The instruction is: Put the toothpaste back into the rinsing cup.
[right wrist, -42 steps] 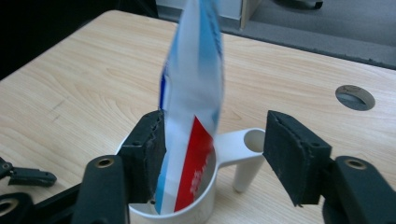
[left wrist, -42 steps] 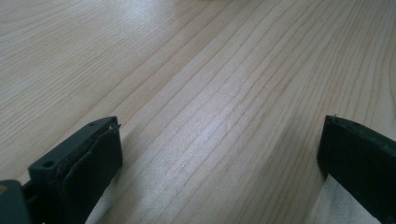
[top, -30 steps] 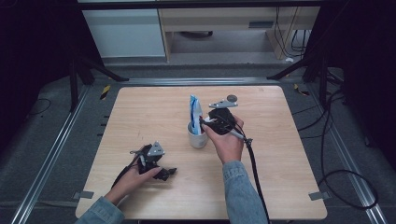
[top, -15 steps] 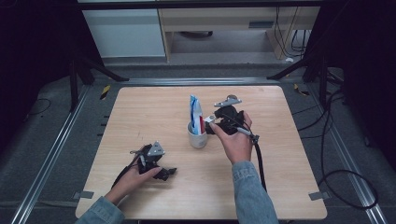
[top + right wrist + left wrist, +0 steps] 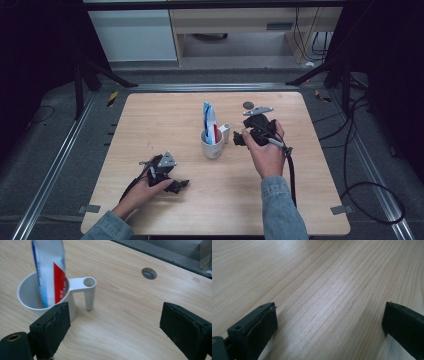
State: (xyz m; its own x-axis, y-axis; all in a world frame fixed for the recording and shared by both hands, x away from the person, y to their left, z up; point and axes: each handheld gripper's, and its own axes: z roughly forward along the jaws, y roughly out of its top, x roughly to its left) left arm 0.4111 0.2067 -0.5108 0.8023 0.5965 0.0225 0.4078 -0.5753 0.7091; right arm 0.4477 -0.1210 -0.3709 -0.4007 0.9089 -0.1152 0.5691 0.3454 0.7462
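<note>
a: right gripper (image 5: 239, 137) sits just right of the white cup (image 5: 212, 146) near the middle of the wooden table (image 5: 150, 120), held above the board in the person's right hand (image 5: 265, 152). jaws have just been opening and stand wide apart, nothing between them

b: confirmed from the right gripper view: 2 black pads far apart, bare wood in the gap, cup (image 5: 37, 300) at the left behind the left pad. toothpaste tube (image 5: 50, 270) stands in the cup, leaning slightly, white and blue with a red patch low down, flat end up

a: same in the high view: tube (image 5: 210, 122) rises well above the rim. handle of the cup (image 5: 225, 133) points right, toward the gripper, and ends in a short post with a hole on top (image 5: 89, 293). close to the jaws, not touching them

b: left gripper (image 5: 181, 184) lies low at the near left of the table, in the left hand (image 5: 142, 192), well apart from the cup. jaws spread wide in the left gripper view, only wood grain between the pads

a: grey 3-cornered plate (image 5: 166, 161) on top of it, another (image 5: 257, 110) on the right one. cable (image 5: 290, 175) trails back along the right sleeve (image 5: 282, 210)

b: small round grey hole (image 5: 248, 105) in the tabletop beyond the right gripper, also seen at (image 5: 149, 273), clear of everything else
</note>
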